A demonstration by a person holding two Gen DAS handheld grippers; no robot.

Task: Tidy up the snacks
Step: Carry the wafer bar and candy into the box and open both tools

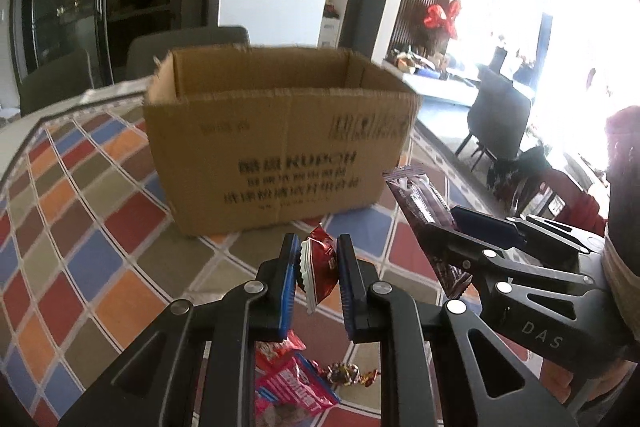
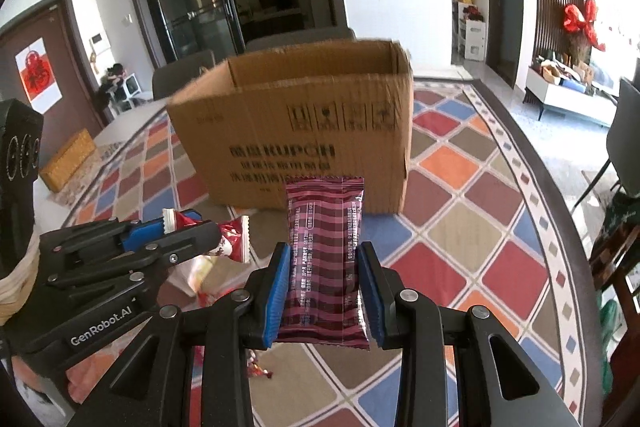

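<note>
An open brown cardboard box (image 1: 276,139) stands on the checkered tablecloth ahead of both grippers; it also shows in the right wrist view (image 2: 304,123). My left gripper (image 1: 318,259) is shut on a small red snack packet (image 1: 318,267), held above the table short of the box. My right gripper (image 2: 326,267) is shut on a maroon striped snack bar (image 2: 324,259), held upright in front of the box. The right gripper with its bar (image 1: 424,203) appears at the right in the left wrist view. The left gripper with the red packet (image 2: 232,239) appears at the left in the right wrist view.
Loose snacks lie on the table below the grippers: a pink packet (image 1: 292,391), a wrapped candy (image 1: 352,375) and more wrappers (image 2: 200,275). The colourful checkered tablecloth (image 2: 460,227) covers the table. Dark chairs (image 1: 188,43) stand behind the box.
</note>
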